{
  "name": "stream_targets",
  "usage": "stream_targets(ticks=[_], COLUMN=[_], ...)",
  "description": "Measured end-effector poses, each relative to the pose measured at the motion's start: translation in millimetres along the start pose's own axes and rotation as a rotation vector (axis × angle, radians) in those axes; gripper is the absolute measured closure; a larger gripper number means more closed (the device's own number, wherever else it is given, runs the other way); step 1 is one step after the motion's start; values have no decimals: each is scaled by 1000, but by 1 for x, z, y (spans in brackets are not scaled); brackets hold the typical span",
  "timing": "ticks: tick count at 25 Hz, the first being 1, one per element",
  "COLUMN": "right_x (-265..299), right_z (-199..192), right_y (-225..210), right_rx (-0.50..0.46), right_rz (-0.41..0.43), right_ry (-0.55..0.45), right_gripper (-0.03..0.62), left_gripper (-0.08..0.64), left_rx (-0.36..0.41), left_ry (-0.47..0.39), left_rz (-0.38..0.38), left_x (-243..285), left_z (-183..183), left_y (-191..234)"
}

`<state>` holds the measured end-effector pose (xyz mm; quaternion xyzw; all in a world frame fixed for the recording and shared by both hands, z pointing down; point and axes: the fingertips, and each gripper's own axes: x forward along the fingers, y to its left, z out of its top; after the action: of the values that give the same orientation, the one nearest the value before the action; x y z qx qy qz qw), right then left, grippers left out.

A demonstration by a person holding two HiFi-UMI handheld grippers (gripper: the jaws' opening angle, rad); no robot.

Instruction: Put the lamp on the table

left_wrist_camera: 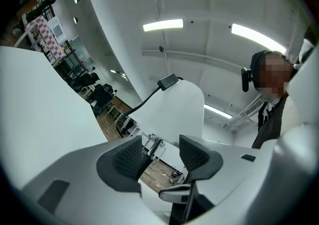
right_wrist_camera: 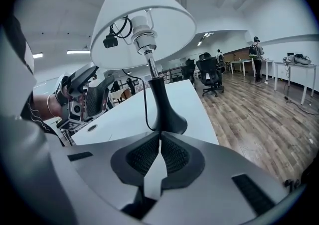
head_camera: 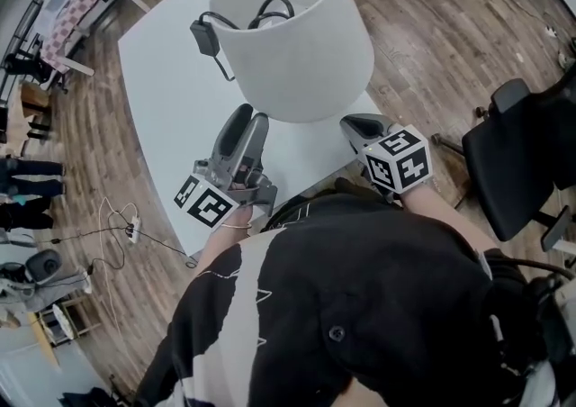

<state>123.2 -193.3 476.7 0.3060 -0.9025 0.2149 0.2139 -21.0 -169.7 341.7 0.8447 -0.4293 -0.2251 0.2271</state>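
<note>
The lamp (right_wrist_camera: 149,45) is set upright on the white surface (head_camera: 171,99), with its dark base (right_wrist_camera: 167,114) planted just ahead of the tips of the right hand-held gripper (right_wrist_camera: 159,142). That hand-held gripper is seen with its jaws pressed together and nothing pinched between them; it is held low at the near edge of the surface. The left hand-held gripper (left_wrist_camera: 160,149) is held at the other side of the lamp, close under the white shade (head_camera: 292,36), and its jaws are spread wide, with nothing between the pads. The lamp is thus flanked by the two hand-held grippers and is touched by neither. From above, the base is hidden by the shade. A black cord (right_wrist_camera: 122,27) is looped around the socket under the shade, and a length of it is seen hanging down beside the stem, to the left of the right hand-held gripper's tips. A black chair (head_camera: 513,162) is seen on the wooden floor, well to the right of the right hand-held gripper.
</note>
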Motion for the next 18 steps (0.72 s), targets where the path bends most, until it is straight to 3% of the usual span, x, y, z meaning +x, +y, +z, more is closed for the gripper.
stream_targets(ticks=[5, 13, 18], right_x=[-3, -4, -10], right_z=[3, 9, 15], right_y=[3, 13, 16], right_rx=[41, 166, 213], right_rz=[-67, -207, -295], right_ry=[-13, -84, -133], right_gripper=[566, 566, 566], left_gripper=[327, 327, 336], left_rx=[-26, -46, -58], left_ry=[9, 106, 120], left_rz=[-44, -177, -210], left_x=[-6, -7, -18], left_z=[9, 19, 30], left_y=[3, -2, 10])
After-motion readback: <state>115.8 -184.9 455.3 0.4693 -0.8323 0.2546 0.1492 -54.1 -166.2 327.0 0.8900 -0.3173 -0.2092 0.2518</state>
